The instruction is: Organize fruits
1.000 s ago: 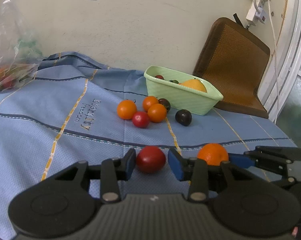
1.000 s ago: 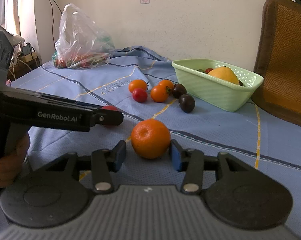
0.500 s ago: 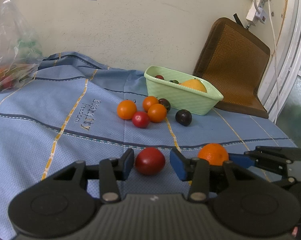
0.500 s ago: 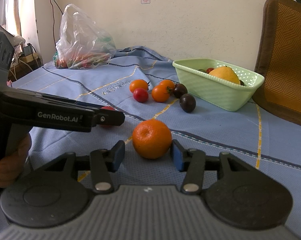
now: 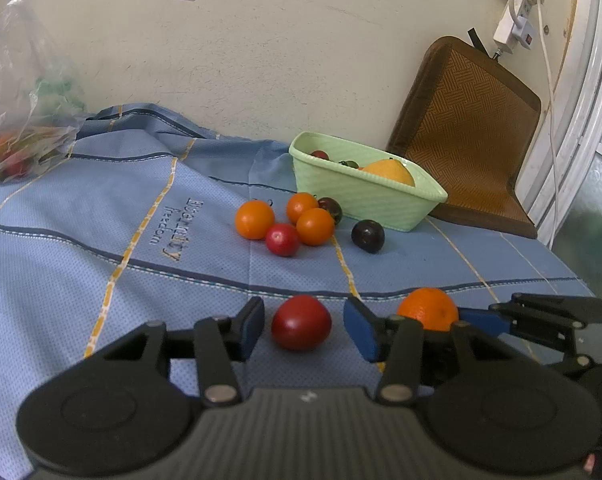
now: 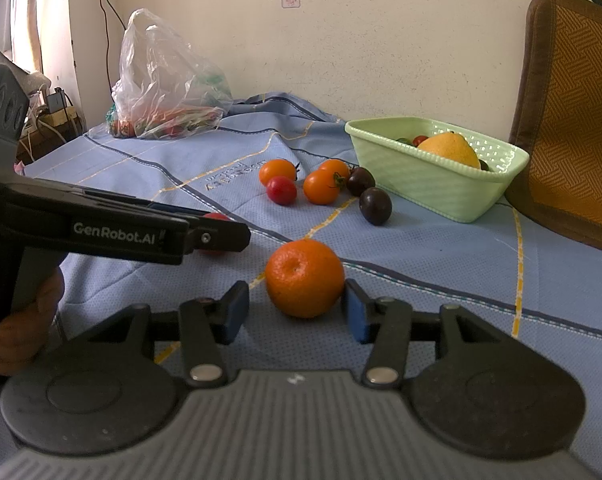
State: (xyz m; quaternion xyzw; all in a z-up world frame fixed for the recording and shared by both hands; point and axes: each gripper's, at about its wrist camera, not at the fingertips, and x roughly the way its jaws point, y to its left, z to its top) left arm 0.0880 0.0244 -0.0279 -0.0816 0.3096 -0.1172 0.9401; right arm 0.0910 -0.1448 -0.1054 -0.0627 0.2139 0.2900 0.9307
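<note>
A red tomato lies on the blue cloth between the pads of my left gripper. Its jaws are opening, with a gap on each side of the tomato. My right gripper stands open around an orange; the left pad is clear of it and the right pad is close beside it. The same orange shows to the right in the left wrist view. A green basket farther back holds a yellow-orange fruit and small tomatoes. Several small orange, red and dark tomatoes lie before it.
A plastic bag of produce sits at the far left by the wall. A brown woven mat leans on the wall behind the basket. A power strip with a cable hangs at the right. A hand holds the left gripper's handle.
The left jaws have spread away from the red tomato, which stays on the cloth. The right jaws have widened a little around the orange. Neither hand has moved.
</note>
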